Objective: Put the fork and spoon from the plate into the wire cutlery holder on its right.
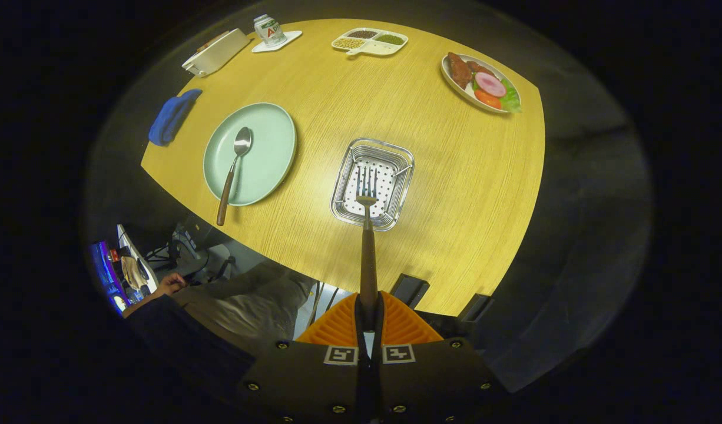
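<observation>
The hand-held gripper (369,318) clamps the fork (367,235) by its handle, tines over the wire cutlery holder (373,182).

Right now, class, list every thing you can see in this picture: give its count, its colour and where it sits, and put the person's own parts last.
table: one, yellow wood, under everything
plate: one, pale green, left of the holder
spoon: one, silver bowl, brown handle, lying on the plate
wire cutlery holder: one, silver, ahead of the fingers
fork: one, silver tines, brown handle, held over the holder
cloth: one, blue, at the table's edge beyond the plate
food plate: one, white, far right
divided dish: one, white, far side
can: one, on a white coaster
white box: one, beside the can
gripper: one, shut on the fork's handle
hand: one, below the table's edge
</observation>
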Motion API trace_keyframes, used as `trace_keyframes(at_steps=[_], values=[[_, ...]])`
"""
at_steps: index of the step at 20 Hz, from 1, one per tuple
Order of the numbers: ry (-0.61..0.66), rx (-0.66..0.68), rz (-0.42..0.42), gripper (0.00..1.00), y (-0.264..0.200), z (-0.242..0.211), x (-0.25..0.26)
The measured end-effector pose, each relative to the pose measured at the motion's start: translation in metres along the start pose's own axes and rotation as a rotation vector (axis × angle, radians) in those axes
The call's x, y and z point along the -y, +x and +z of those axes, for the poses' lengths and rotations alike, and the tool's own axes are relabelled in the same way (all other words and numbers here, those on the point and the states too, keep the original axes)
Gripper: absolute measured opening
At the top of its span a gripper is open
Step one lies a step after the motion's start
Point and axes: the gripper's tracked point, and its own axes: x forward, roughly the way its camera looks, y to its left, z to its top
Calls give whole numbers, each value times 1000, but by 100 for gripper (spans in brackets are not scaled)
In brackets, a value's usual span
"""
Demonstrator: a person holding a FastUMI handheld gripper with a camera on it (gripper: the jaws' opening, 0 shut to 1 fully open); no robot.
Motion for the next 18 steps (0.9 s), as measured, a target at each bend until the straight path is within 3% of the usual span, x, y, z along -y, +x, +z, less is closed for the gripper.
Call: trace_keyframes(at_steps=[8, 9, 18], values=[[30, -63, 22, 3, 12, 20, 3], [35, -64, 18, 7, 13, 21, 6], [121, 51, 8, 16, -13, 31, 20]])
